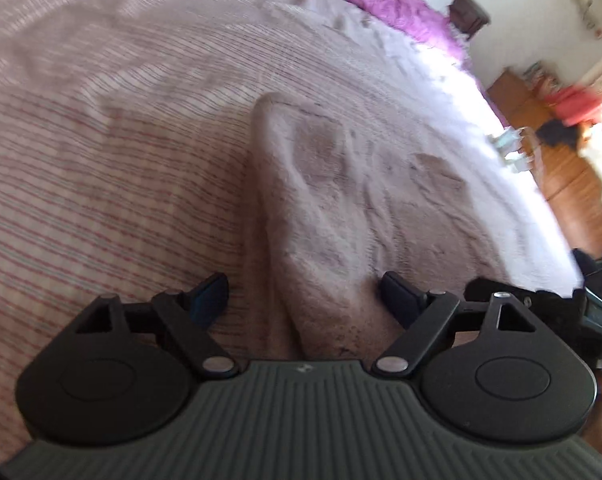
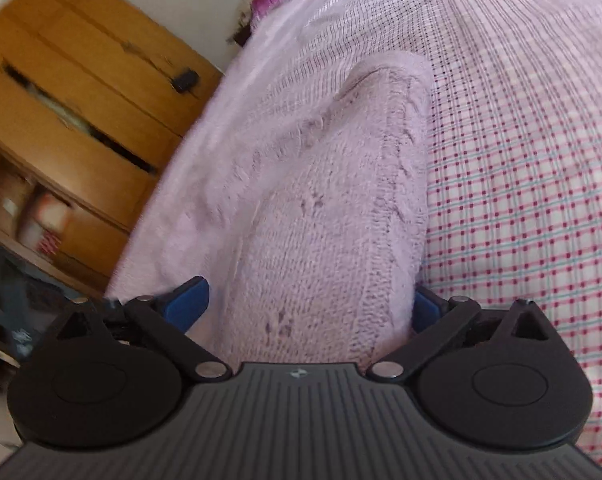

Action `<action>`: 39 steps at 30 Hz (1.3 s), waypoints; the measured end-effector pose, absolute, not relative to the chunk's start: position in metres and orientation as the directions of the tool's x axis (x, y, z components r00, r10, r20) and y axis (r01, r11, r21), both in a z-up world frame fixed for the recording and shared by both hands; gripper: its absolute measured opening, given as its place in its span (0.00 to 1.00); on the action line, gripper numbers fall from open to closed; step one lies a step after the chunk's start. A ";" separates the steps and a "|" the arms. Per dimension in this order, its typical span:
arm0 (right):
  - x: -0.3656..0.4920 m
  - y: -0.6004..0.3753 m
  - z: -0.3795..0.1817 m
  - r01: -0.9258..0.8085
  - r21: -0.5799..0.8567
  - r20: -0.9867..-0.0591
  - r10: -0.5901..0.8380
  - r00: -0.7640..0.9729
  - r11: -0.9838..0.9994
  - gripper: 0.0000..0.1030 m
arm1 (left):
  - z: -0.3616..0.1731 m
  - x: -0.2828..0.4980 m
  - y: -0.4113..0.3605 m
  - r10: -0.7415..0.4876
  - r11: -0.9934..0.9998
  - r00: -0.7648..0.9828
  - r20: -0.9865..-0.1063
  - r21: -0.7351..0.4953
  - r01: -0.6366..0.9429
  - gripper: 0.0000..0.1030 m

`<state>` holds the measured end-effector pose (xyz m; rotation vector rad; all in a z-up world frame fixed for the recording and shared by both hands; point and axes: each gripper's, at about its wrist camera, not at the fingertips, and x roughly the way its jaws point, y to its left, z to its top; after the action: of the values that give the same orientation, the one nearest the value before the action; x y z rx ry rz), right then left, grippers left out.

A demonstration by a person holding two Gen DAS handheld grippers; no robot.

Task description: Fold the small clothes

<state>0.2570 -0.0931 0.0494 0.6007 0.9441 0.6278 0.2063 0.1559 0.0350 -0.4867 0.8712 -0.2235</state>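
While our left gripper [image 1: 304,297] sits wide apart astride a ridge of the pale pink knitted garment [image 1: 341,200] on the pink checked bedsheet [image 1: 101,160], our right gripper [image 2: 311,304], equally wide, straddles that knit's [image 2: 321,240] folded bulk near the wooden wardrobe [image 2: 81,100].

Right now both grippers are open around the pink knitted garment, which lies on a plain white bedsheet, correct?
Not quite. The bedsheet is not plain white: the right wrist view shows it checked in pink and teal lines with dark dots. The rest holds: the left gripper and right gripper are both open around the pink knitted garment.
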 end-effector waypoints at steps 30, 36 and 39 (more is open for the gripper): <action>0.068 -0.235 0.136 -0.157 0.580 -0.640 0.566 0.520 0.800 0.52 | 0.070 0.095 0.023 -0.505 0.857 0.473 -0.722 -0.487 0.171 0.40; 0.054 -0.238 0.092 -0.107 0.507 -0.693 0.479 0.539 0.855 0.69 | 0.060 0.071 0.011 -0.335 0.940 0.549 -0.766 -0.312 0.137 0.71; 0.044 -0.236 0.097 -0.085 0.518 -0.679 0.470 0.564 0.851 0.73 | 0.066 0.061 0.012 -0.293 0.955 0.572 -0.766 -0.269 0.128 0.71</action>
<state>0.0438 -0.2363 0.0966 0.4620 0.9206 0.3403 0.0613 0.0116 0.0663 -0.1924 0.9309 -0.2481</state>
